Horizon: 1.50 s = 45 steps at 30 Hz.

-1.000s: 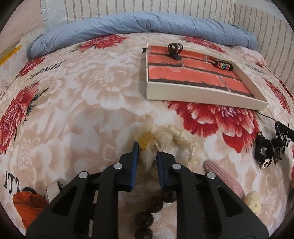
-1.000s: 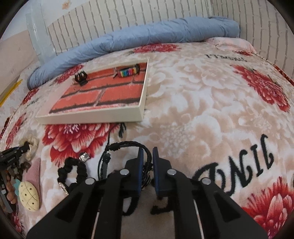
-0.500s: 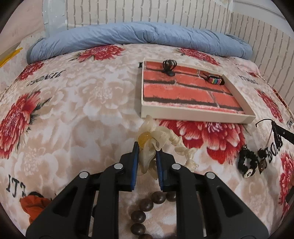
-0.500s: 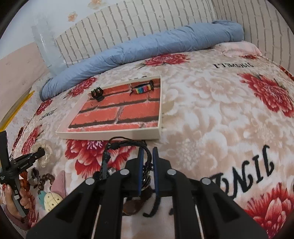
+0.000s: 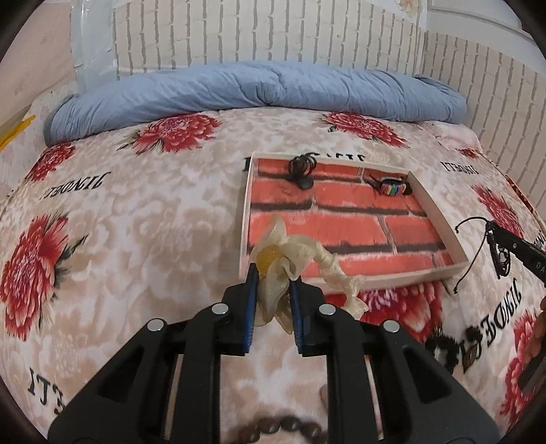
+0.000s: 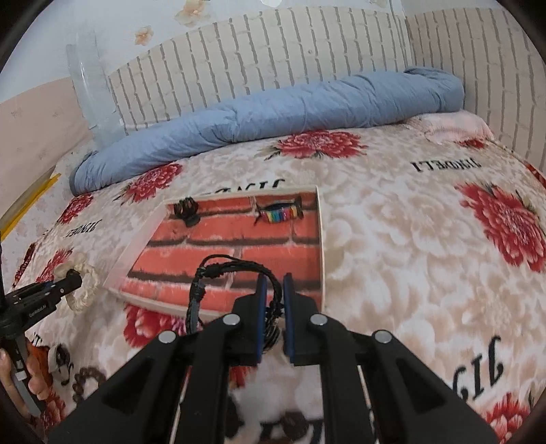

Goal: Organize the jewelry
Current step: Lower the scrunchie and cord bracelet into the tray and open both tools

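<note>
a floral bedspread (image 5: 136, 211) in cream with red flowers and black lettering covers the whole bed, and a rolled blue duvet (image 5: 259, 92) lies along its far edge against a white brick-pattern wall (image 5: 259, 30). on the bedspread sits a shallow white tray (image 5: 243, 218) lined with a red brick print; in the right wrist view the same tray (image 6: 136, 239) lies ahead and slightly left of the gripper. at the tray's far edge rest a black claw hair clip (image 5: 300, 167) and, to its right, a rainbow-striped bracelet (image 5: 392, 187), well apart from each other.

the left gripper (image 5: 272, 273) is lifted above the bedspread just before the tray's near left corner, its jaws clenched on a cream fabric scrunchie (image 5: 290, 252) with an amber centre; the twisted tail of the scrunchie hangs down to the right over the tray's near rim. the right gripper (image 6: 272, 283) is held over the tray's near right part, its jaws pinched on a black braided cord bracelet (image 6: 235, 269), whose loop arcs up and left in front of the brick lining while loose ends dangle below.

on the bedspread near the person lie a dark brown bead bracelet (image 5: 279, 425), a black scrunchie (image 5: 443, 351), and, at the left edge of the right wrist view, another string of brown beads (image 6: 85, 382).
</note>
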Each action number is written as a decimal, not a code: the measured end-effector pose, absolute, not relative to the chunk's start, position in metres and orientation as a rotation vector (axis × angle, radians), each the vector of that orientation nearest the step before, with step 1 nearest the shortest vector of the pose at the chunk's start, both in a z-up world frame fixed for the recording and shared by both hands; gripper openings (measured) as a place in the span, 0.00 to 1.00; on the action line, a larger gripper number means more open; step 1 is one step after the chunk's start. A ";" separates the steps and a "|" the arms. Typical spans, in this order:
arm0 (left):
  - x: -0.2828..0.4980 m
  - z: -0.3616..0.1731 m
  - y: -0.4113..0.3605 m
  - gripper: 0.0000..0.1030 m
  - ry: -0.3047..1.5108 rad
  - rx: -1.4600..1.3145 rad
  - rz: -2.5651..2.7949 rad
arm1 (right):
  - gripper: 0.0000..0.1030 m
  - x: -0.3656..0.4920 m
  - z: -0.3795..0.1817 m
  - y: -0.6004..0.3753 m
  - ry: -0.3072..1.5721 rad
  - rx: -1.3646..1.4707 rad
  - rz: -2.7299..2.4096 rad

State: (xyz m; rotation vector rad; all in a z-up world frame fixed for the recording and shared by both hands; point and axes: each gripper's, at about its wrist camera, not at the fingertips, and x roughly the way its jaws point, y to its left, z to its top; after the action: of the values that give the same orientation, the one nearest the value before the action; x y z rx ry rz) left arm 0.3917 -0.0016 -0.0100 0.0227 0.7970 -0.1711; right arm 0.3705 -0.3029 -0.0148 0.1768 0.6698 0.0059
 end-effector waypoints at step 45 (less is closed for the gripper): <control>0.608 -0.087 -0.069 0.28 1.052 0.150 -0.111 | 0.10 0.568 -0.094 -0.287 0.971 0.019 -0.115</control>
State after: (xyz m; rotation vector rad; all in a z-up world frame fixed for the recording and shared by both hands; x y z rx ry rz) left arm 0.6083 -0.0687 -0.0866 0.1497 1.0516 -0.1109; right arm 0.5681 -0.2874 -0.0944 0.0187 0.9711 -0.1147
